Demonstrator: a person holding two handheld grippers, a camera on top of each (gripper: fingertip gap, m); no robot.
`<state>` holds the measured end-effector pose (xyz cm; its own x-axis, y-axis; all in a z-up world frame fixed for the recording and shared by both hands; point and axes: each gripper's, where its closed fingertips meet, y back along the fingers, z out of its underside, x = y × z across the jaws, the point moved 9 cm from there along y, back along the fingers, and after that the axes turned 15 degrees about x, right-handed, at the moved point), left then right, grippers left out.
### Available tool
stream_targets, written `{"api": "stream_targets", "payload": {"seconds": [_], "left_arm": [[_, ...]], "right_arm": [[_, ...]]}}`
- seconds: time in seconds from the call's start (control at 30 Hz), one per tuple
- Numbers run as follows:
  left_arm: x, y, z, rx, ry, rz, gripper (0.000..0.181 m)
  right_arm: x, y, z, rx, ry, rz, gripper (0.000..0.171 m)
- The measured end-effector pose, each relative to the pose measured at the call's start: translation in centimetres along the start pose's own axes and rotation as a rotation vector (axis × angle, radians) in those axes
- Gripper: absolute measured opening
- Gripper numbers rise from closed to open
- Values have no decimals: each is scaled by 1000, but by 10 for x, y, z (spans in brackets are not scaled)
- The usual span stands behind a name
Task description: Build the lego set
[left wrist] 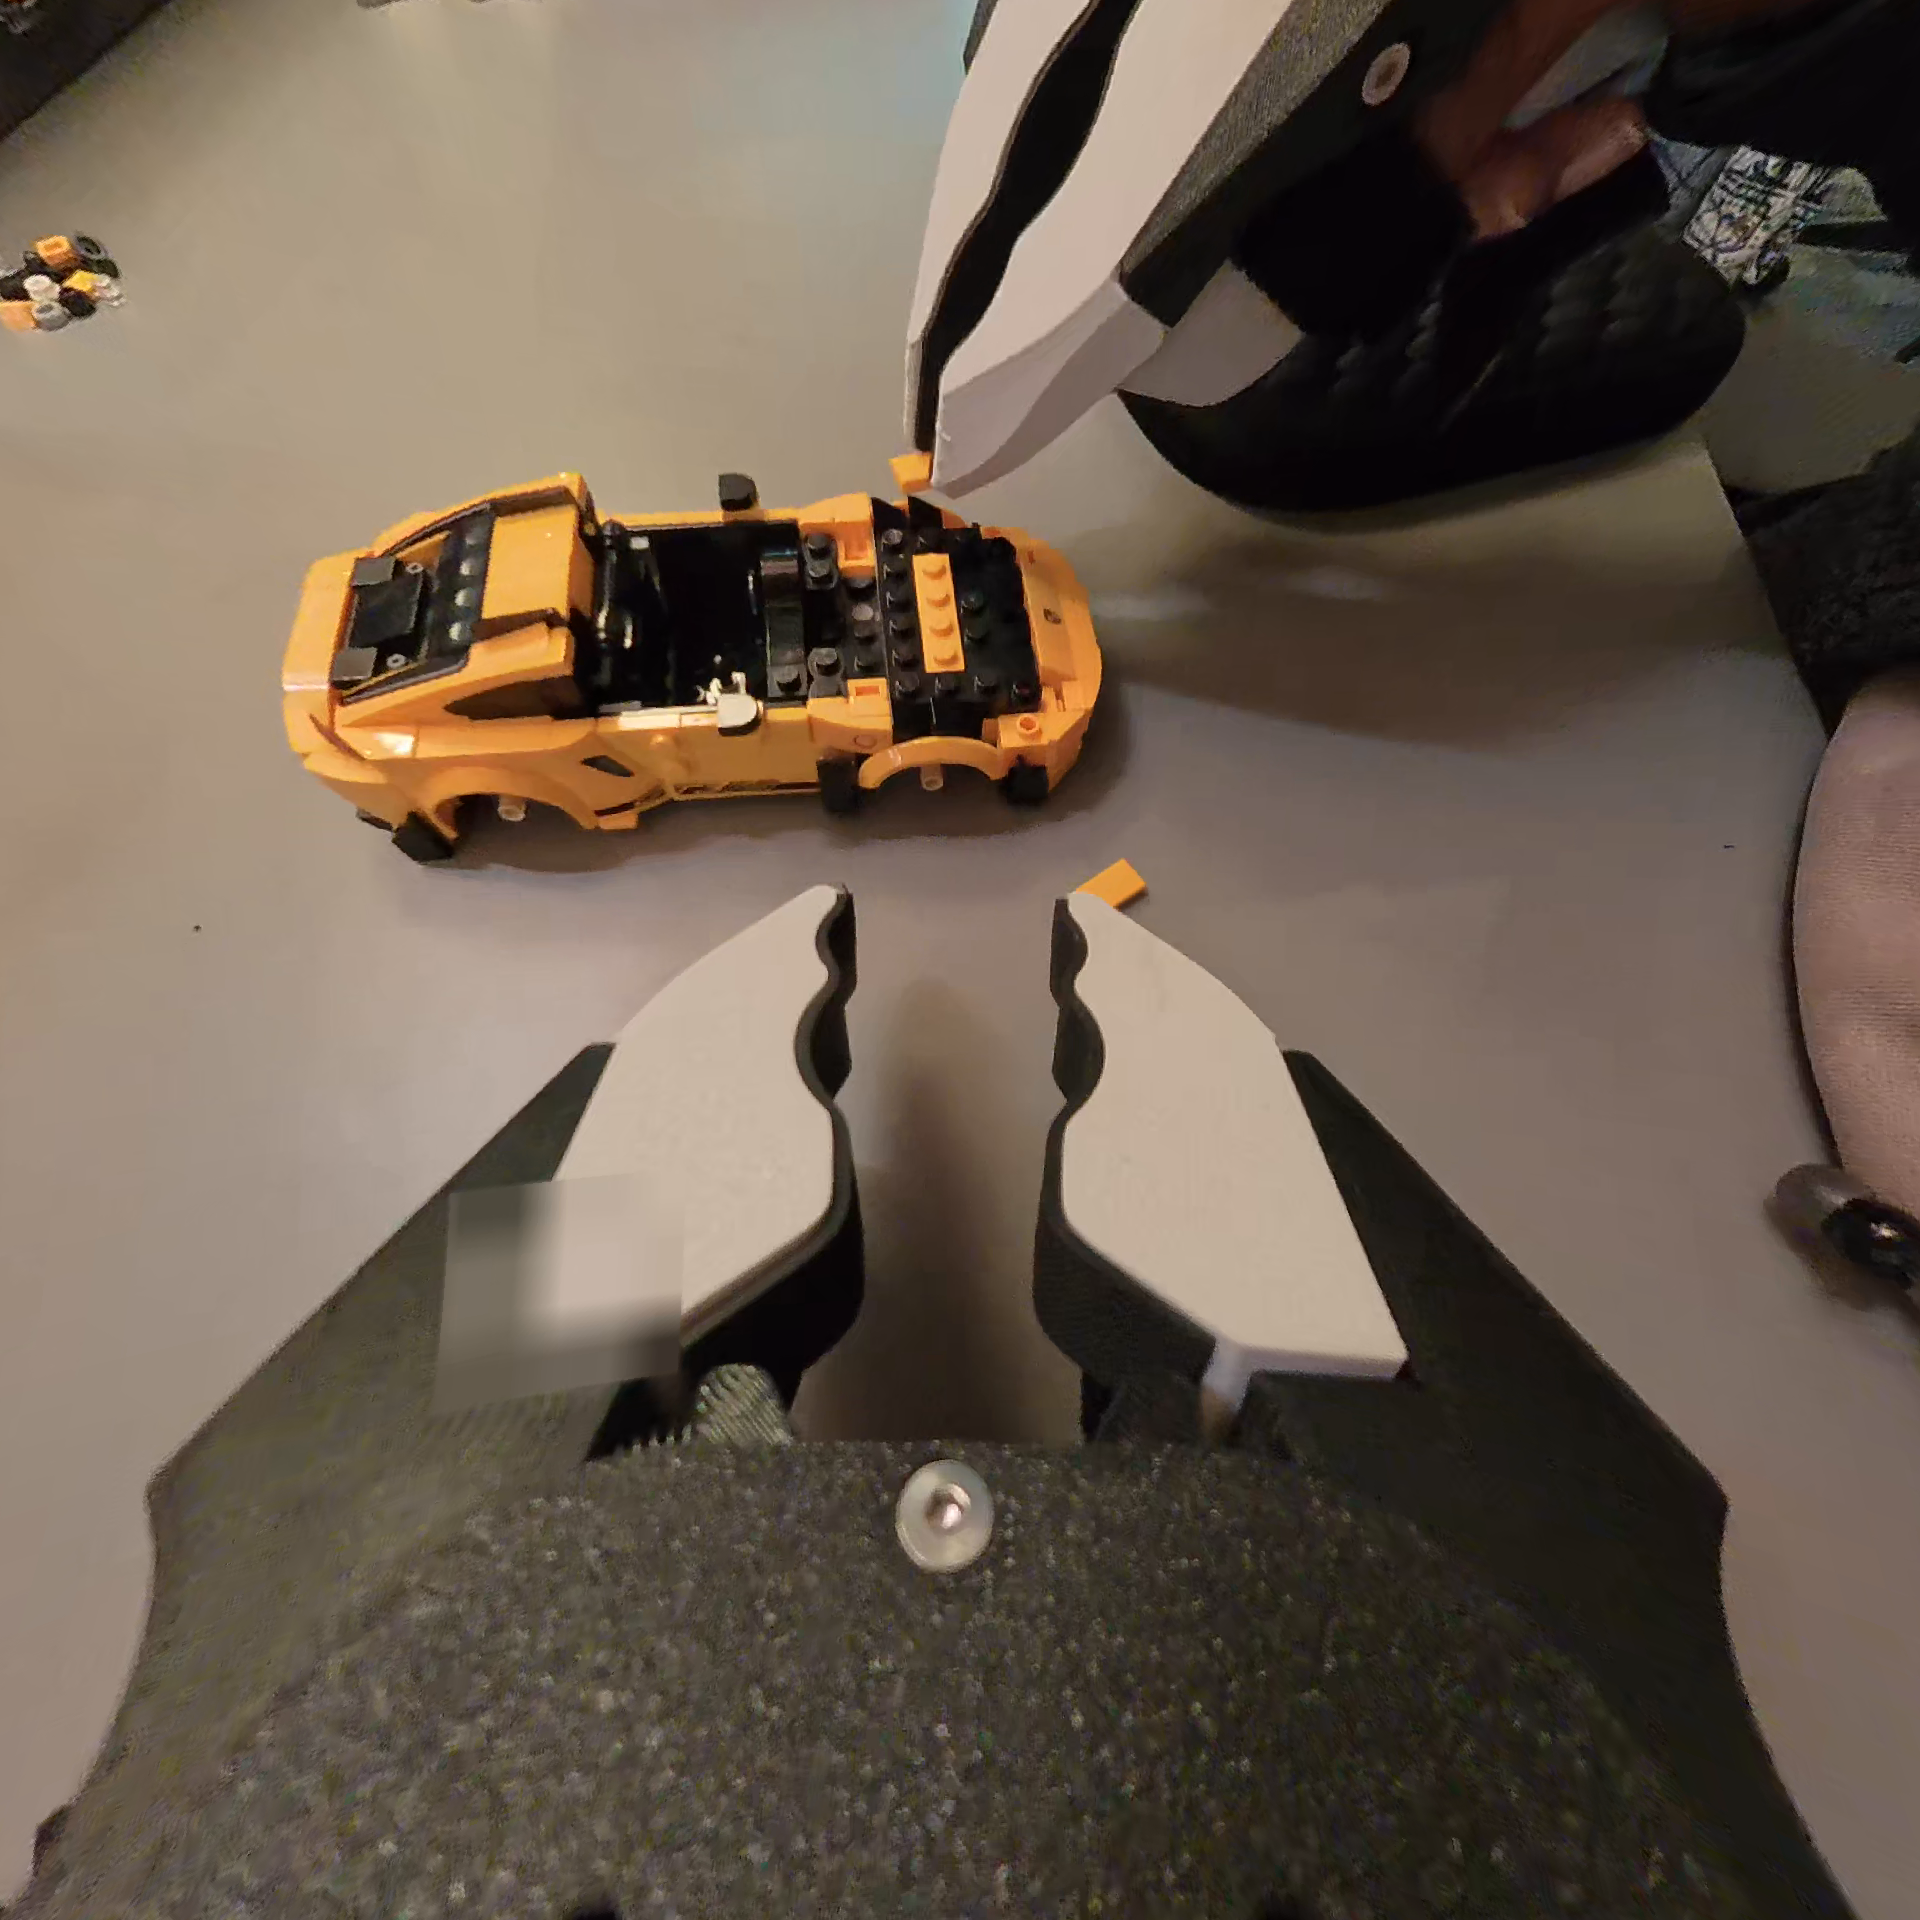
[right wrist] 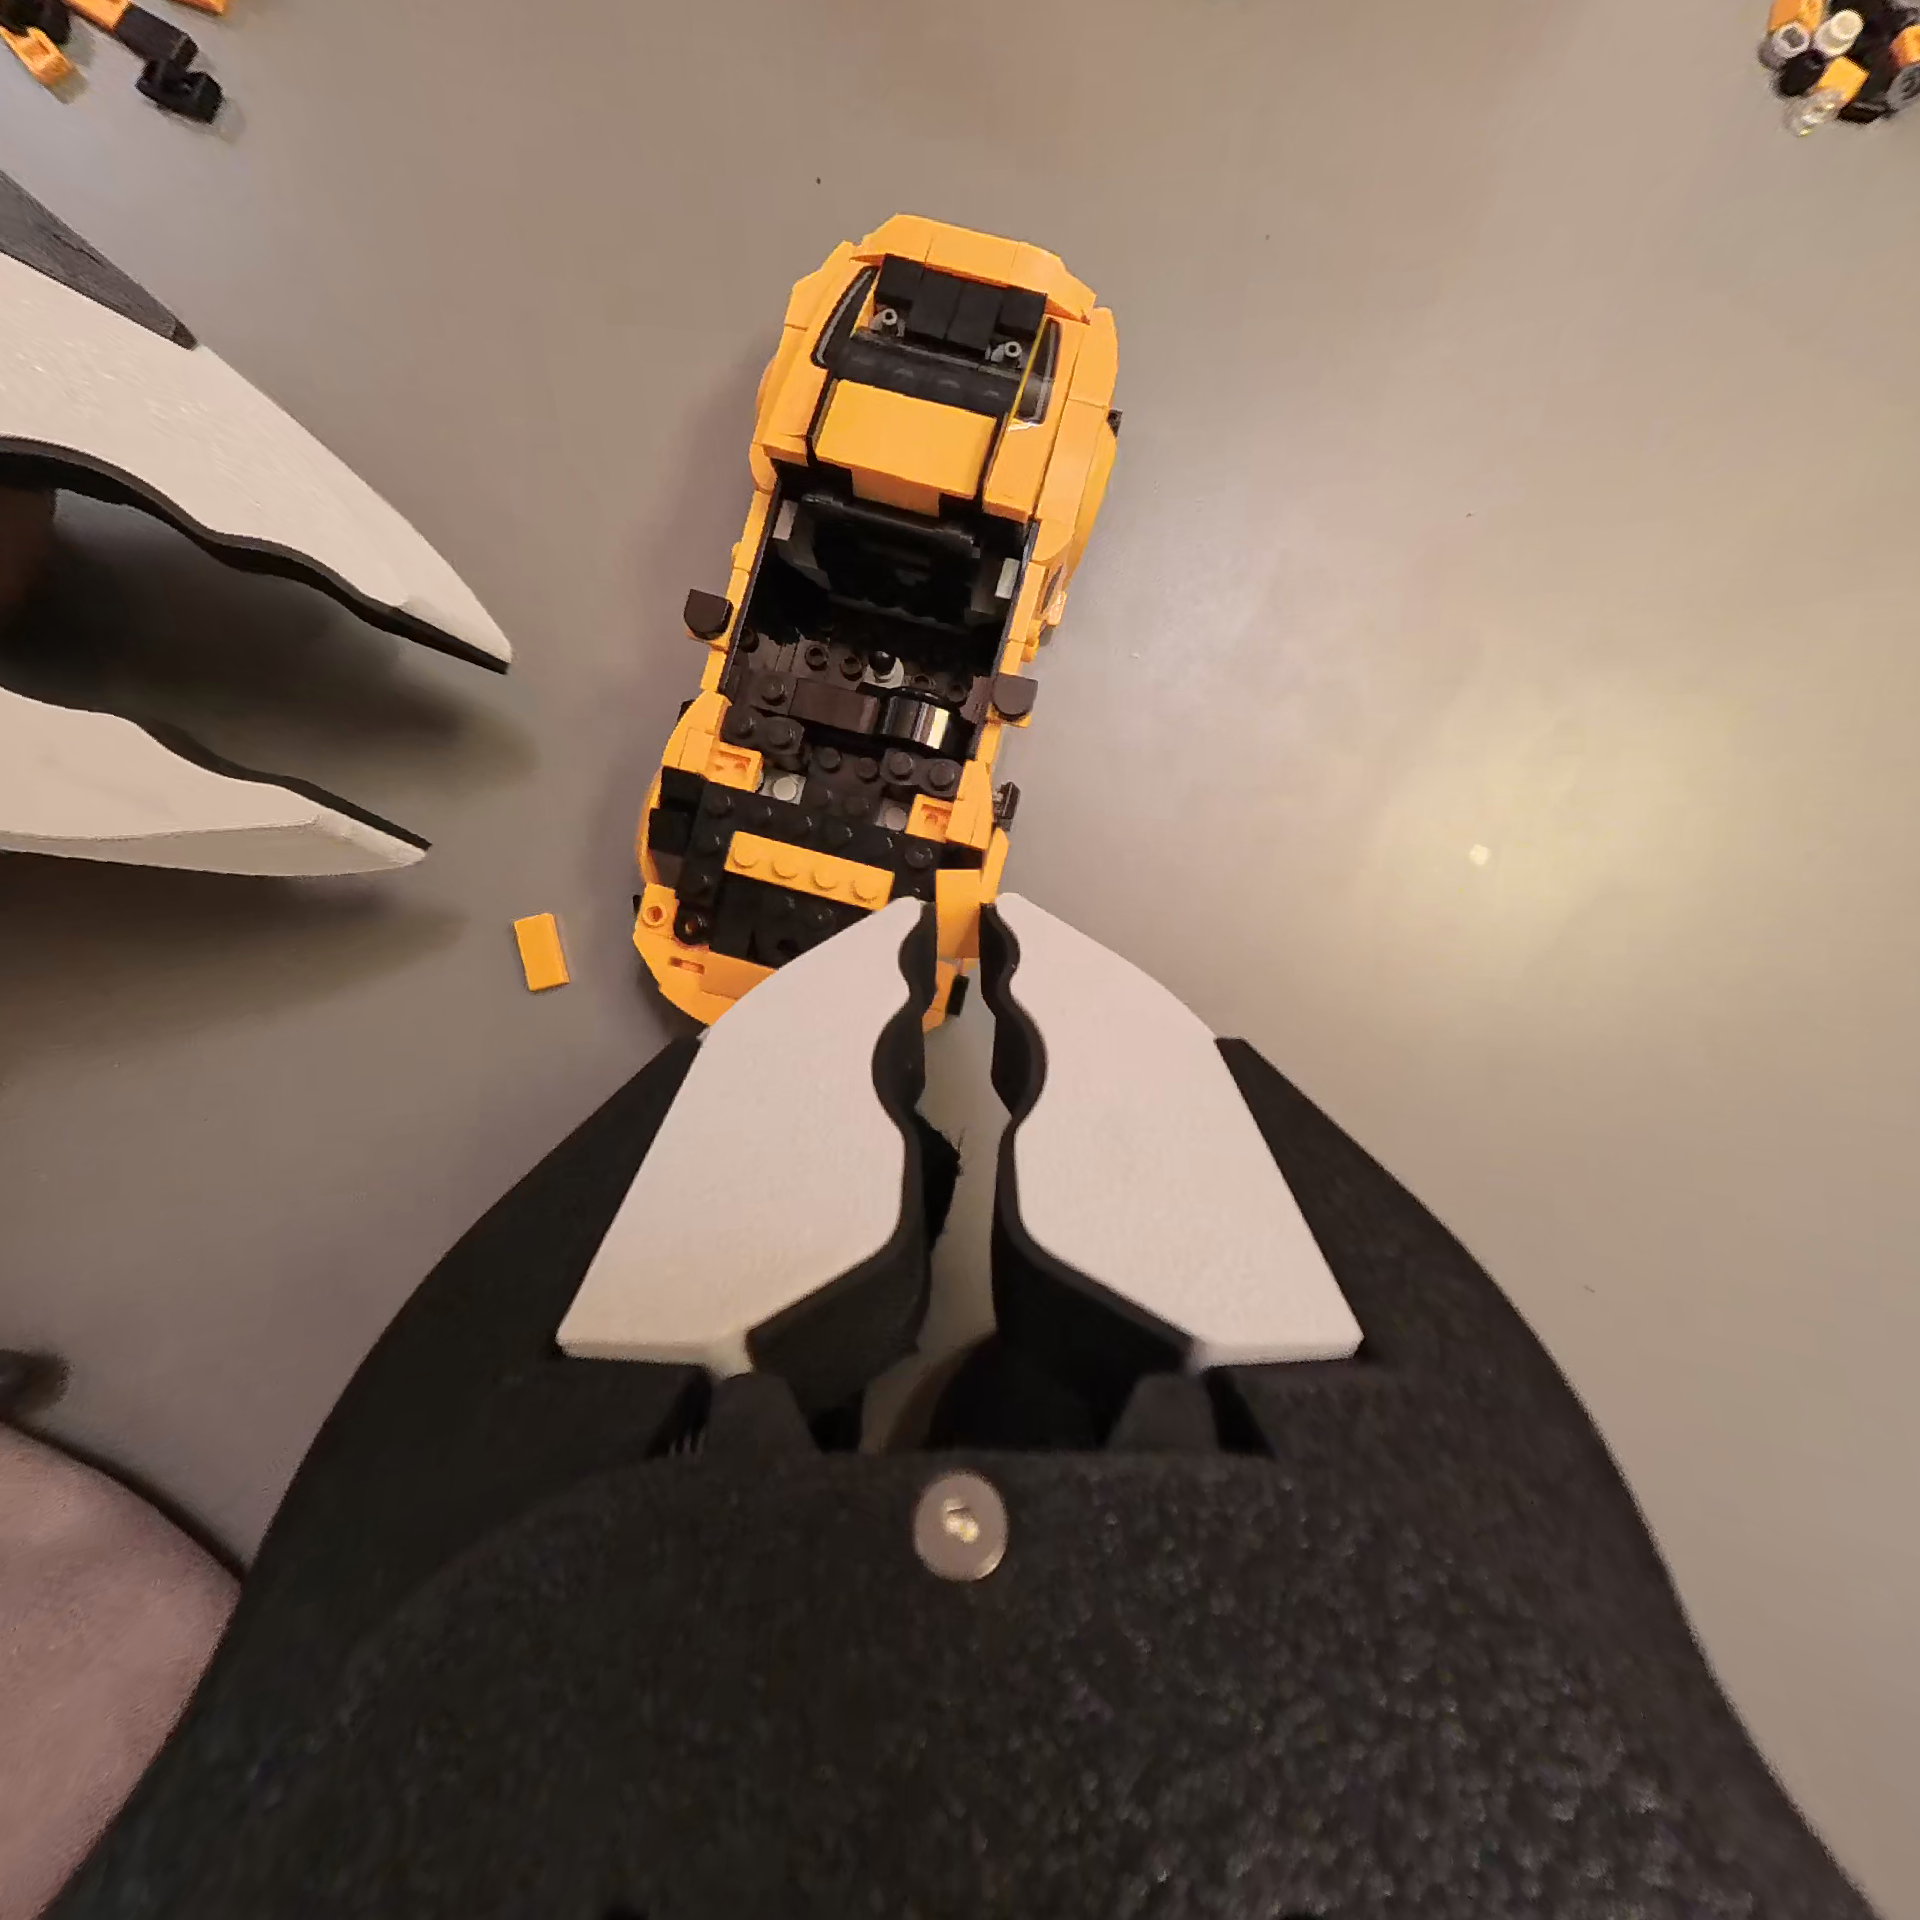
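Note:
An orange and black lego car without wheels stands on the grey table, its roof open and the black studded hood area bare. It also shows in the right wrist view. My right gripper hangs just above the hood end of the car, shut on a small orange piece. In its own view the right gripper has only a narrow gap between its fingers. My left gripper is open and empty beside the car; it also shows in the right wrist view. A loose orange tile lies by its right fingertip, and shows in the right wrist view too.
A small pile of orange, black and grey pieces lies at the far left, also in the right wrist view. More loose pieces lie at the top left there. A person's leg is at the table's right edge. My hands' fingertips stand some 10 cm from each other.

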<state>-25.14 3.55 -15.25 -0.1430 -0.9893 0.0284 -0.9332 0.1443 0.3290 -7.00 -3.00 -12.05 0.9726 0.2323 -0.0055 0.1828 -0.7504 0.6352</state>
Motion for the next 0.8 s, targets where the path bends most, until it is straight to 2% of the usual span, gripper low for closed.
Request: {"api": "stream_targets", "payload": {"seconds": [0.5,0.63,0.8], "left_arm": [[4,9,8,-9,4,26,35],[5,9,8,-13,2,28,35],[5,9,8,-14,1,28,35]], "right_arm": [[-10,-9,-1,-27,-21,27,7],[-11,-9,-2,-24,-27,28,15],[-11,-9,-2,-13,-23,49,13]]}}
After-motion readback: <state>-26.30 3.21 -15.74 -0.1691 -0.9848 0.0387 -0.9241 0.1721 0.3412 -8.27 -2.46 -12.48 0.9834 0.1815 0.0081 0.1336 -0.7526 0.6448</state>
